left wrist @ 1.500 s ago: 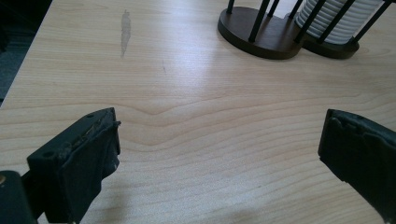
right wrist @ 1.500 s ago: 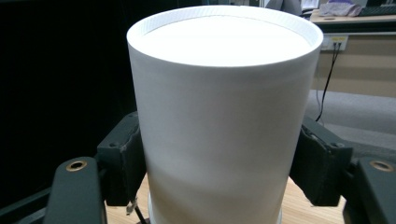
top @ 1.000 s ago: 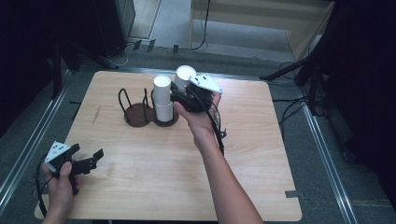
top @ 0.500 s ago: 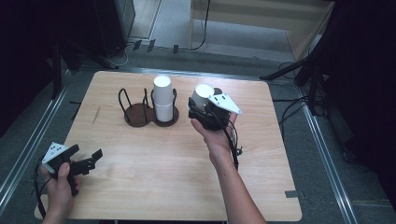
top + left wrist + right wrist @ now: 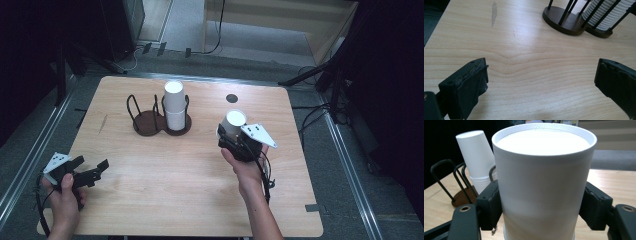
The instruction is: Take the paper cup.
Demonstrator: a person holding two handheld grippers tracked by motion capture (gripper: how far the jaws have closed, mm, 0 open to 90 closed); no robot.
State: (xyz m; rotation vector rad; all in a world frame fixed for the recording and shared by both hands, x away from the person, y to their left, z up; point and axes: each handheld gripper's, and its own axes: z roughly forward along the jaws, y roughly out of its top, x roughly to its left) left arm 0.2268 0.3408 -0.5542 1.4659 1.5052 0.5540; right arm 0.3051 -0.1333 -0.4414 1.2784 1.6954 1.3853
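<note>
One white cup sits clamped between the jaws of the right gripper, upside down, its closed base facing up. A second ago it was beside the cup stack in the wire holder; now it has come away toward the table's right side and lower, so the pull-off looks done and setting it down comes next. The right hand reaches forward, its gripper roughly level. The left gripper rests at the near left corner, jaws wide apart on nothing

Probably a lab: bare table, floor cables, metal rails.
</note>
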